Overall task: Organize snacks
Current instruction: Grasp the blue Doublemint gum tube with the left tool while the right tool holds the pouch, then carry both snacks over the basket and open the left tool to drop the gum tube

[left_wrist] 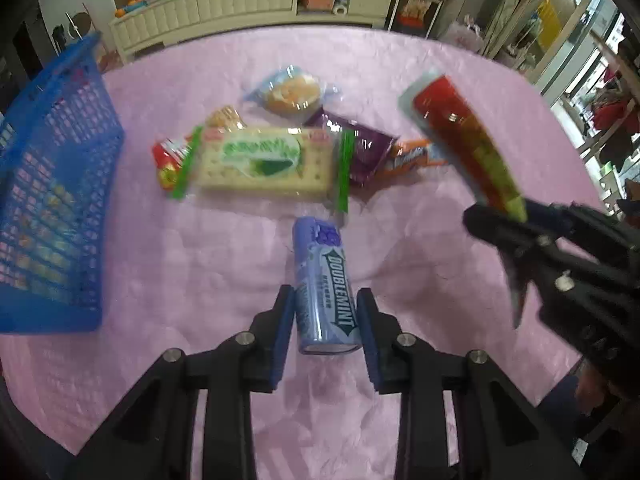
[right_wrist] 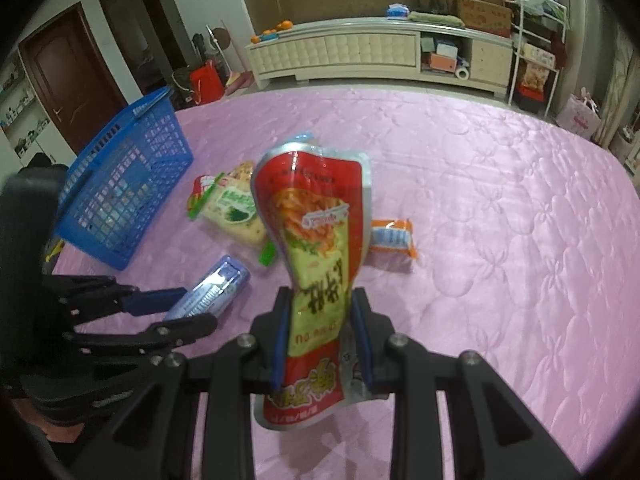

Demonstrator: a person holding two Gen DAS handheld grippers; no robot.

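My left gripper (left_wrist: 325, 312) has its blue pads on both sides of a purple Doublemint tube (left_wrist: 324, 284) that lies on the pink cloth; whether the pads press it is unclear. The tube also shows in the right wrist view (right_wrist: 212, 286). My right gripper (right_wrist: 320, 336) is shut on a red snack pouch (right_wrist: 316, 232) and holds it upright above the table; in the left wrist view the pouch (left_wrist: 464, 136) is at the right. A blue mesh basket (left_wrist: 52, 200) stands at the left, also seen in the right wrist view (right_wrist: 124, 184).
Loose snacks lie mid-table: a cracker pack with green ends (left_wrist: 266, 160), a bun in clear wrap (left_wrist: 292, 90), a purple packet (left_wrist: 366, 150), an orange packet (left_wrist: 412, 156) and a small red packet (left_wrist: 170, 160). A white cabinet (left_wrist: 248, 0) stands beyond the table's far edge.
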